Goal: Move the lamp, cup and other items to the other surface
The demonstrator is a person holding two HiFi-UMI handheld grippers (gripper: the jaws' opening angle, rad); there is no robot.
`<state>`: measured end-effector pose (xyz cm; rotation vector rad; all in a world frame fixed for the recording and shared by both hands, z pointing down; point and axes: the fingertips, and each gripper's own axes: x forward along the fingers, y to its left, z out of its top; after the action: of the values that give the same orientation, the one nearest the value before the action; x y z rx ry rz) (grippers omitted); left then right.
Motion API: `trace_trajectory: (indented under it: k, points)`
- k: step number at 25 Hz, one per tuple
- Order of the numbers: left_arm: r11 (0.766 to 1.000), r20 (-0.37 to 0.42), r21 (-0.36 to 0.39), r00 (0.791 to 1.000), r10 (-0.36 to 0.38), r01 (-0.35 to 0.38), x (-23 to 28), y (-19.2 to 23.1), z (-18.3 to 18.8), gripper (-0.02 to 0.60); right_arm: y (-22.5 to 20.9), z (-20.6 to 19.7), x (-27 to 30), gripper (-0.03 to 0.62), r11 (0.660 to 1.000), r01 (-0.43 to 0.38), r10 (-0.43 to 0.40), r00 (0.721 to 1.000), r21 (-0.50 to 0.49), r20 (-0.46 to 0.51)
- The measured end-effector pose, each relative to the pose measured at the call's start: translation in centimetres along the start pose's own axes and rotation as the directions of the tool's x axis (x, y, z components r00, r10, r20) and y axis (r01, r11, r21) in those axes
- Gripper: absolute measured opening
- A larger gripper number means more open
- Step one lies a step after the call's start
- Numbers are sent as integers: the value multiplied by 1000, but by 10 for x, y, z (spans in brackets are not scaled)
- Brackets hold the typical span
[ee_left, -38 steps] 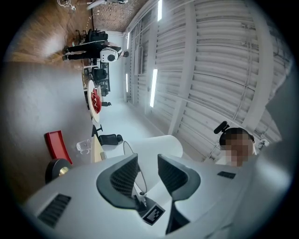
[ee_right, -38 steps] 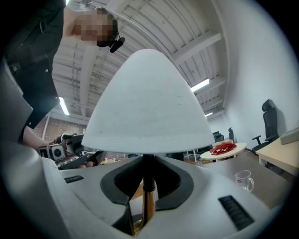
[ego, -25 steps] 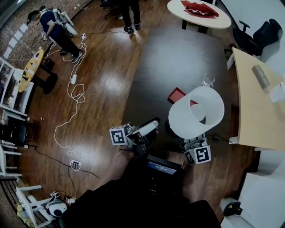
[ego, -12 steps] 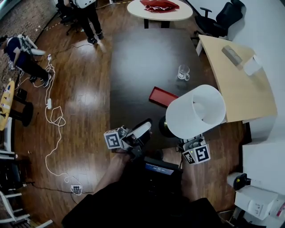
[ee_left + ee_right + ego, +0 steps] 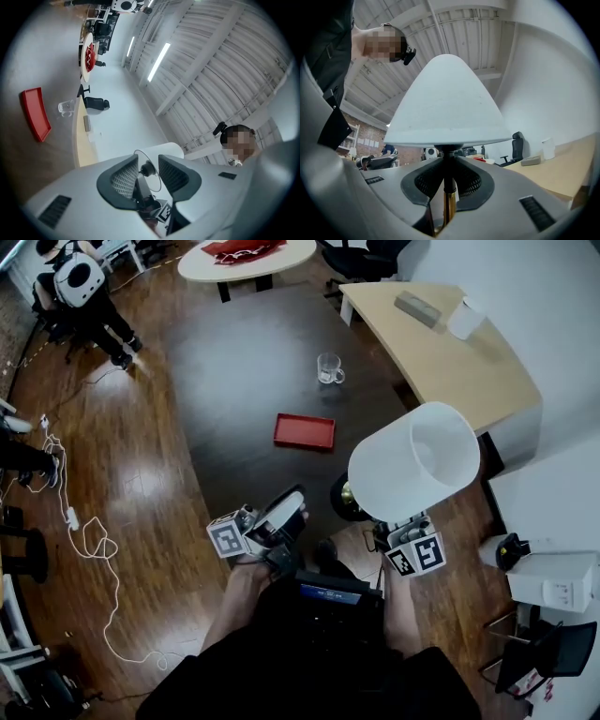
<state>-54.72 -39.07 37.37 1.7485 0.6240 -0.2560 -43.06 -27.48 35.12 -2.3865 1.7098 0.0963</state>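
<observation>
Right gripper (image 5: 401, 534) grasps the lamp (image 5: 413, 466) by its stem at the dark tabletop's (image 5: 234, 352) near right edge, not yet delivered. Left gripper (image 5: 281, 517) is released and empty. Cup (image 5: 328, 368) and tray (image 5: 304, 431) sit unmoved; light tabletop (image 5: 459, 381) is far right.

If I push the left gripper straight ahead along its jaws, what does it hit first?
Most likely the lamp held in the right gripper: its shade shows straight ahead between the open jaws. How far off it is stays unclear.
</observation>
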Motion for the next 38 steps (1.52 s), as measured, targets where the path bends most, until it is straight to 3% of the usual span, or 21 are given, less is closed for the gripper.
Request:
trace_trajectory:
  k: [10,19,27,38]
  points:
    - [998,-85,-44,995,-52,49,19,4,-20,140,-22,11,-33,80,992,130,-130,991,5,21]
    - [996,-176,-60,981,-78,69,81,23,-62,140,-87,32,-76,80,976,219,-218,973,1,71]
    - [993,-250,-89,964,-92,71,177,48,-140,139,-181,62,-144,78,961,275,-271,958,-36,94]
    - [989,-336,-131,935,-114,74,304,82,-257,138,-323,102,-261,80,918,395,-386,911,-37,145]
